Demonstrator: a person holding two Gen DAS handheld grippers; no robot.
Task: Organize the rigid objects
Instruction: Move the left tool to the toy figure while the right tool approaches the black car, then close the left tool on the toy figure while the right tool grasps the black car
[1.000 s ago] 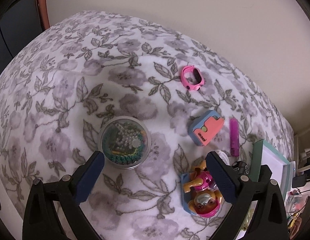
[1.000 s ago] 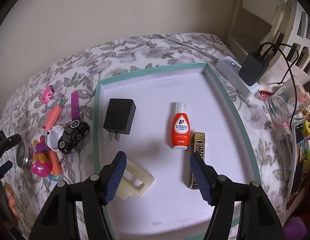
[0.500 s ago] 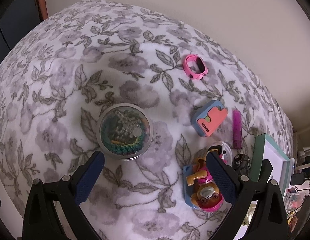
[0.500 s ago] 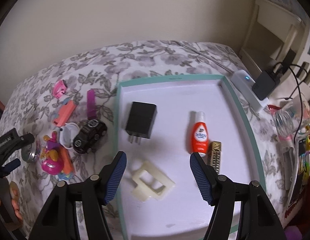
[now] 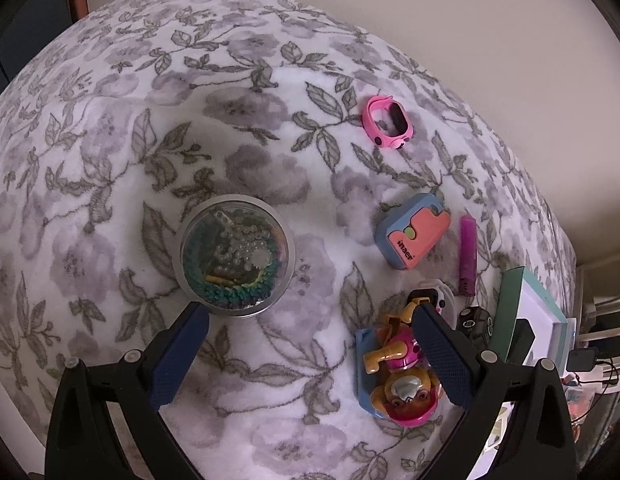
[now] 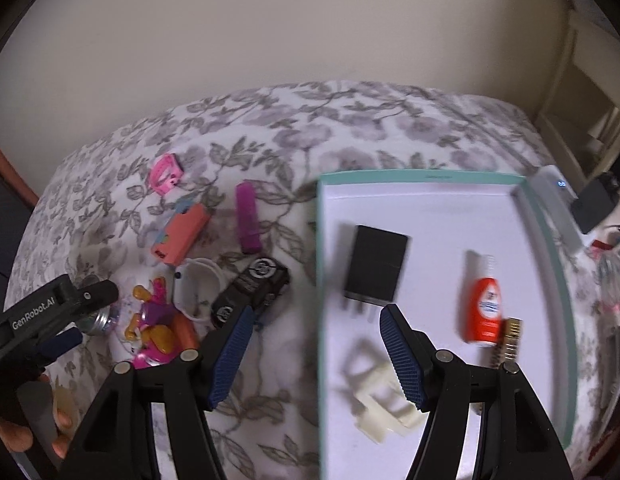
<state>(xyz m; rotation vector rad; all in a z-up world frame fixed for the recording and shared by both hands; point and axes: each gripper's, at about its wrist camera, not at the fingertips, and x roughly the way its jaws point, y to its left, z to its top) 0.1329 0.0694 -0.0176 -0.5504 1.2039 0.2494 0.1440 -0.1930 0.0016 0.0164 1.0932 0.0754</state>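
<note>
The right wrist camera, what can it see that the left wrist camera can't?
Only the right wrist view shows inside the teal-rimmed white tray: an orange bottle, a cream plastic bracket and a gold ridged tube.

Only the left wrist view shows the beads inside the round clear jar.

Both show the pink toy watch, coral and blue case, purple tube, black toy car and black charger.

"GenRobot.AI" runs along the left gripper (image 6: 66, 322) (white on black); other labels blur.
</note>
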